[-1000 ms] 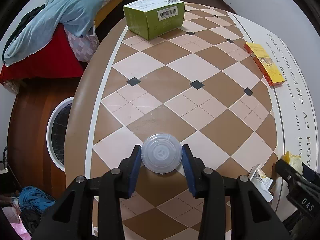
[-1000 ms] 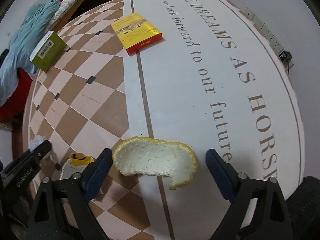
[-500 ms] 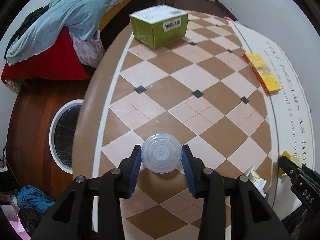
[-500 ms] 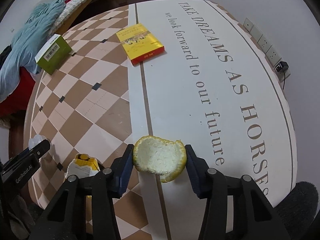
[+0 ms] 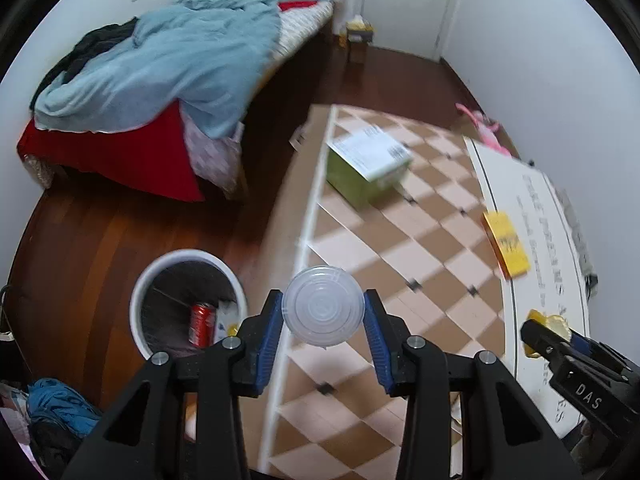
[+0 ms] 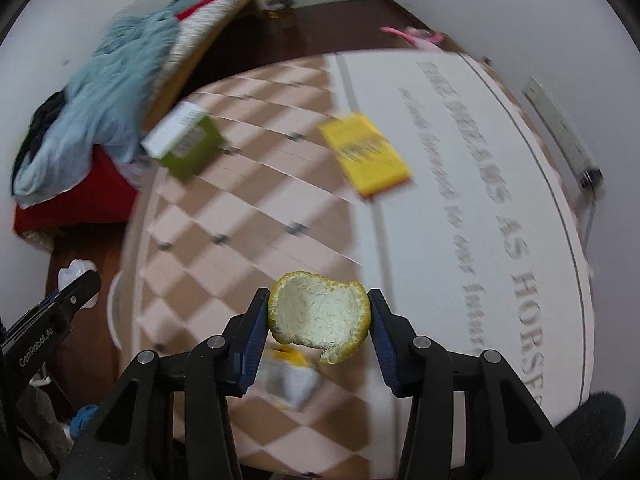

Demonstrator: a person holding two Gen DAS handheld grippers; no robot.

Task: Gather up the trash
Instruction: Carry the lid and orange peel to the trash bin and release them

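My left gripper (image 5: pixel 323 316) is shut on a clear plastic lid (image 5: pixel 323 305) and holds it high above the table's left edge. Below and to its left stands a white trash bin (image 5: pixel 138 300) with a red can (image 5: pixel 202 323) inside. My right gripper (image 6: pixel 318 326) is shut on a piece of orange peel (image 6: pixel 318 322) and holds it above the table. A crumpled wrapper (image 6: pixel 290 380) lies on the table under the peel. The right gripper with the peel shows at the right of the left wrist view (image 5: pixel 548 330); the left gripper with the lid shows at the left of the right wrist view (image 6: pixel 76 284).
A green box (image 5: pixel 366 168) and a yellow book (image 5: pixel 506 242) lie on the checkered tablecloth (image 5: pixel 400 248). A bed with blue and red covers (image 5: pixel 160 92) stands to the left. Blue cloth (image 5: pixel 60 404) lies on the wooden floor near the bin.
Both grippers have risen well above the table with their loads. The left one has swung left so the bin is now in view. The right gripper closed on the peel a second ago.
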